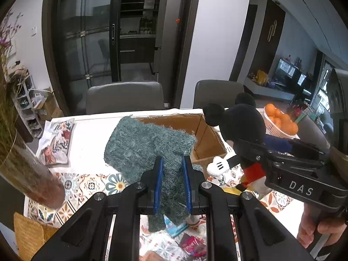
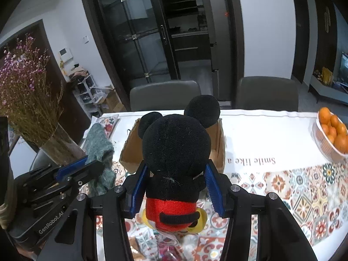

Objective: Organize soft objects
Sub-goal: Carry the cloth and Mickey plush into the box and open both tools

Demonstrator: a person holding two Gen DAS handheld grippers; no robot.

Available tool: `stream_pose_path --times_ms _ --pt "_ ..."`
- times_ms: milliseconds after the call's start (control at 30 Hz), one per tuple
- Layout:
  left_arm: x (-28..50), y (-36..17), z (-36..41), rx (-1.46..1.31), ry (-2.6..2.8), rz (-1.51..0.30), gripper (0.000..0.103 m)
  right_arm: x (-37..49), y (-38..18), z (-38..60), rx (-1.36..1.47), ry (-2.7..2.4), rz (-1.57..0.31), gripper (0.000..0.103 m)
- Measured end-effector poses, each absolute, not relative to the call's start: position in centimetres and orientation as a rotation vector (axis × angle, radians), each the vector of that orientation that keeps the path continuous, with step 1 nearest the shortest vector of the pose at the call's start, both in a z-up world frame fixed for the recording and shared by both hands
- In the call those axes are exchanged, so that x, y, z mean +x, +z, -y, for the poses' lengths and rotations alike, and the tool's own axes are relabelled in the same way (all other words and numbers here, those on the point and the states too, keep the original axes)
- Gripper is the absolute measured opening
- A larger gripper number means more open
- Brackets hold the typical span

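Note:
My left gripper (image 1: 172, 165) is shut on a fuzzy teal scarf (image 1: 143, 143), whose far end drapes over the near left rim of an open cardboard box (image 1: 208, 139). My right gripper (image 2: 175, 175) is shut on a Mickey Mouse plush (image 2: 174, 148) with a black head and red shorts, held upright just in front of the box (image 2: 130, 150). In the left wrist view the plush (image 1: 241, 121) hangs at the box's right side, with the right gripper's body (image 1: 289, 169) behind it. The scarf (image 2: 101, 145) and left gripper (image 2: 86, 163) show at left in the right wrist view.
A floral pillow (image 1: 57, 143) lies at the table's far left. A glass vase of dried flowers (image 2: 54, 145) stands at left. A basket of oranges (image 2: 330, 134) sits at right. Small packets (image 1: 191, 243) lie near the front edge. Two grey chairs (image 1: 125, 96) stand behind the table.

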State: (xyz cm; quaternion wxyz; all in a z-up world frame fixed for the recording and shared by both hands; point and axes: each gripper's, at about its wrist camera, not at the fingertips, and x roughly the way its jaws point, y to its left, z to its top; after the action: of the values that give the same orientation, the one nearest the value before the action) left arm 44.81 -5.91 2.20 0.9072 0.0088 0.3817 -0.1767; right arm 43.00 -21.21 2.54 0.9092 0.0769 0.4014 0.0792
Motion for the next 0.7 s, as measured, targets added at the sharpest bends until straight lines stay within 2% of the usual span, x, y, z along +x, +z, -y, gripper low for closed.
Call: stream_pose_path --times_ms 433,700 --pt "49.8 3.0 7.1 0.118 -0.365 -0.814 0.019 50.3 2.6 20.0 0.053 0.261 -0.908 0.052" --pt "53.4 1.0 7.5 0.101 -0.387 -0.895 0.019 55.1 0.9 19.0 -0.017 0.343 -0.976 0.052"
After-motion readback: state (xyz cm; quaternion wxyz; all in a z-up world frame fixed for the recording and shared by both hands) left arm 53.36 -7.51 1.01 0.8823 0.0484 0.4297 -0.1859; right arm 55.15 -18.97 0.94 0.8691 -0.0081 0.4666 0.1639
